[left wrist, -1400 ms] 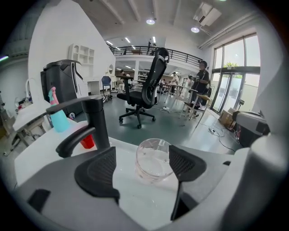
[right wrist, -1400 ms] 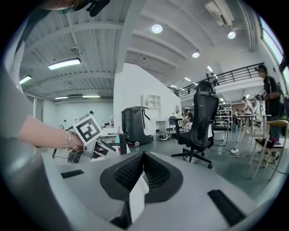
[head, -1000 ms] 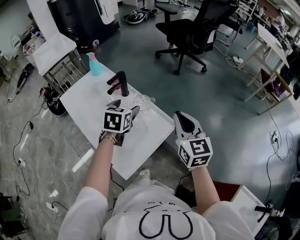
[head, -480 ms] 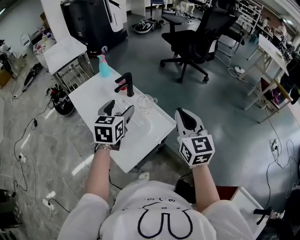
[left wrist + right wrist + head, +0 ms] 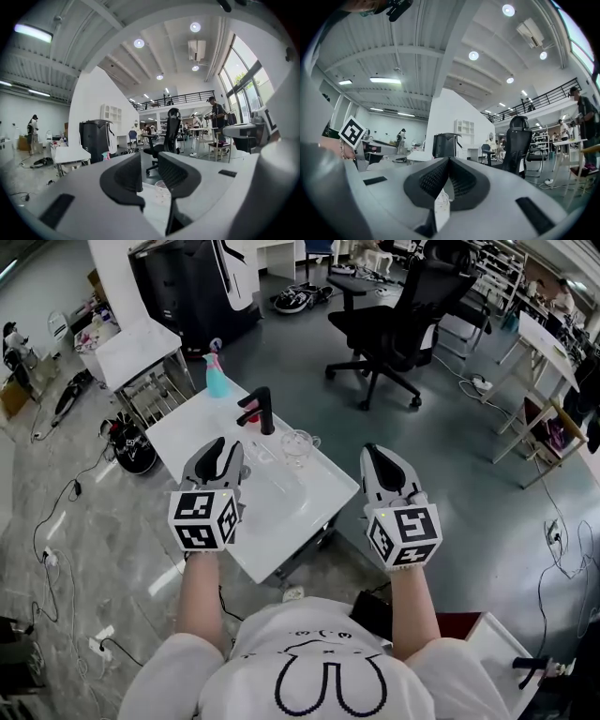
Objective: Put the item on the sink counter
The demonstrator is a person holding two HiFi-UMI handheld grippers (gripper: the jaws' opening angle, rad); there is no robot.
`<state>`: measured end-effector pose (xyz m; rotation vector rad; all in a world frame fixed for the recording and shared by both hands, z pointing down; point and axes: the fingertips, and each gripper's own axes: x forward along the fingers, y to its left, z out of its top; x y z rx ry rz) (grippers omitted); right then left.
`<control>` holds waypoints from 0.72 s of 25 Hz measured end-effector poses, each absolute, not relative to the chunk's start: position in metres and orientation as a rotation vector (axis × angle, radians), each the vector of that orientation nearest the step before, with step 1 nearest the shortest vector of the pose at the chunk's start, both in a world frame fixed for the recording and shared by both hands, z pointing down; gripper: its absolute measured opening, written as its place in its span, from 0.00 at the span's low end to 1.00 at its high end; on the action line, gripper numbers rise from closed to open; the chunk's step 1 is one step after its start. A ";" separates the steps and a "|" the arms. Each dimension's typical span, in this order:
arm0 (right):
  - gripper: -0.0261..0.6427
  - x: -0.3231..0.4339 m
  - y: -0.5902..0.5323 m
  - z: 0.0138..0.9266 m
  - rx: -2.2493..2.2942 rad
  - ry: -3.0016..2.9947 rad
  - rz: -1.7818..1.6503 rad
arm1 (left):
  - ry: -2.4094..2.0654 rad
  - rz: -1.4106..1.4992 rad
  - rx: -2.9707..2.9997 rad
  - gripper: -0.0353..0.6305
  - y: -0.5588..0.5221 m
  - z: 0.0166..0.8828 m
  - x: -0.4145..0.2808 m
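In the head view, the left gripper [image 5: 225, 457] has drawn back toward the near-left edge of the sink counter [image 5: 319, 491]. A second ago it hung over the middle of the counter, right beside the glass cup [image 5: 298, 444]. The cup now stands upright and alone on the white top, just to the right of the black faucet [image 5: 260, 409] and well clear of both grippers. The right gripper [image 5: 382, 463] has hardly shifted and hovers off the counter's right corner.

In the left gripper view, we see the jaws of the left gripper [image 5: 149, 164] closing from their widest spread, with a narrow gap left between them. Nothing sits in that gap. The glass cup [image 5: 161, 190] shows through it, but it stands farther off on the counter, untouched.

In the right gripper view, the jaws of the right gripper [image 5: 449, 165] meet at the tips and grip nothing.

We judge that the cup has been let go and the placing is done or nearly so. The empty left gripper backing away fits that, and the cup looks stable where it stands.
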<state>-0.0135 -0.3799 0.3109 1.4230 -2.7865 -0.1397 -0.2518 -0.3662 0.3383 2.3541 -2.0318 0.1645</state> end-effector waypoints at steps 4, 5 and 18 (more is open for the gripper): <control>0.08 -0.007 -0.377 0.297 1.454 -2.816 -0.160 | -2.074 0.089 2.387 0.10 -0.352 0.320 -0.255; 0.08 -0.007 -0.377 0.294 1.459 -2.820 -0.166 | -2.088 0.075 2.392 0.08 -0.349 0.315 -0.257; 0.08 -0.009 -0.377 0.260 1.463 -2.813 -0.287 | -2.245 -0.065 2.475 0.07 -0.332 0.257 -0.275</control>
